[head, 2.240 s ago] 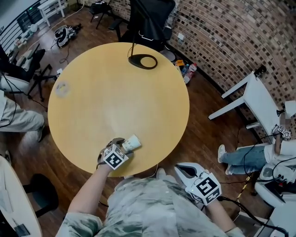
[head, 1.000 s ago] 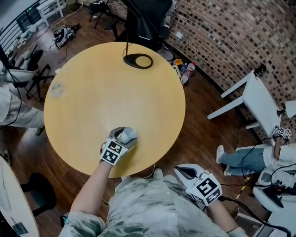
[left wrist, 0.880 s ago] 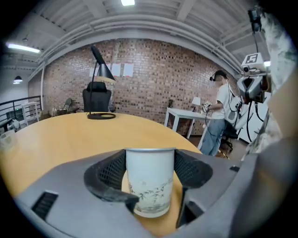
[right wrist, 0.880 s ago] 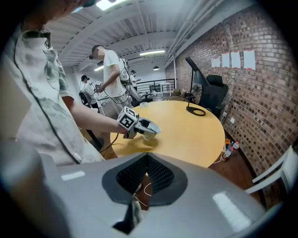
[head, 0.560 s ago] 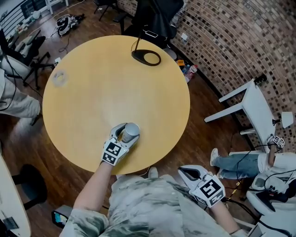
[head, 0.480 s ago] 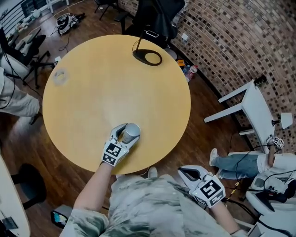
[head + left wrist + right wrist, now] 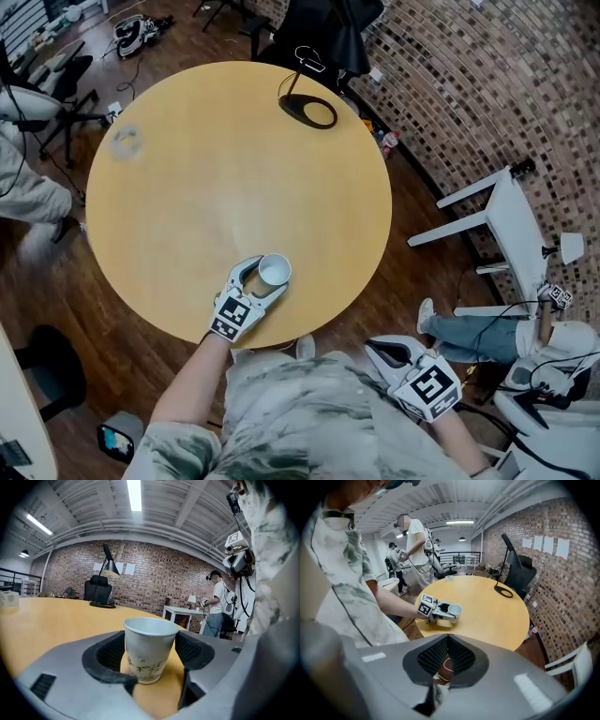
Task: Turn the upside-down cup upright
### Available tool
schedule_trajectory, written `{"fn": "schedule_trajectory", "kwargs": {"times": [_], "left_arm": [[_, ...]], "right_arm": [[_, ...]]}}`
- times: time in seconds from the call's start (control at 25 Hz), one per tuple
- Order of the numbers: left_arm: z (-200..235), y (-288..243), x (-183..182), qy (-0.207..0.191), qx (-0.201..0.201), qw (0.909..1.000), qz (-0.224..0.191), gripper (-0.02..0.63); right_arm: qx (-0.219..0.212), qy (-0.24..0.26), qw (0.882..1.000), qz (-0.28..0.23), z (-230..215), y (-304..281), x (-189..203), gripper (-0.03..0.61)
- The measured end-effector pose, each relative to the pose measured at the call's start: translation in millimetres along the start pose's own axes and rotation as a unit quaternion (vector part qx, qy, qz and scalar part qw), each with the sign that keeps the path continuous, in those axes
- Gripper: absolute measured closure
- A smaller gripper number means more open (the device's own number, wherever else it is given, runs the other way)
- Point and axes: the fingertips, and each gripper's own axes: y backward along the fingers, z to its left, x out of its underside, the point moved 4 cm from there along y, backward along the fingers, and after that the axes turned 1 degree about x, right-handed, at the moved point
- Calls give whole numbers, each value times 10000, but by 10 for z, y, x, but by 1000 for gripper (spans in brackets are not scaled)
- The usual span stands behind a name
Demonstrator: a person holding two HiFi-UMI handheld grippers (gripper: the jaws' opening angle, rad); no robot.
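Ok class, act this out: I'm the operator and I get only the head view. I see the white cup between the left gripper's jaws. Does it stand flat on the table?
Observer: Yes. In the left gripper view the cup stands upright with its mouth up, and its base is flat on the table.
Operator: Is it being squeezed?
Observer: No. The left gripper has its jaws opening around the cup, and bare table shows on either side of its base.
Operator: And the other one?
Observer: In its own view the right gripper has its jaws together with nothing between them.
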Motion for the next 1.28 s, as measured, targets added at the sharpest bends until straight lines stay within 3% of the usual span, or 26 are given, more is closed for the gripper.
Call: {"fn": "schedule_trajectory", "kwargs": {"times": [0.36,0.6,0.8,0.96,1.16,1.28], "left_arm": [[40,276,36,-223,150,9992,303,242],[-140,691,-153,-187,-246,9990,313,242],[-807,1217,-476,-203,-301,9987,352,276],[-1634,1580,-712,-113,-436,9983,370,311],[-2834,1929,-888,699,-987,9925,-204,322],[-3473,2114,-869,981,-1189,9879,-147,325]], "right_arm": [[110,-233,9995,-154,352,-83,-104,575],[-116,-176,9987,-454,459,-8,56,574],[-361,105,9950,-930,508,239,257,563],[-672,141,9886,-1342,637,570,653,558],[-1224,166,9808,-1510,870,890,1371,554],[-1502,203,9774,-1471,983,1054,1671,551]]}}
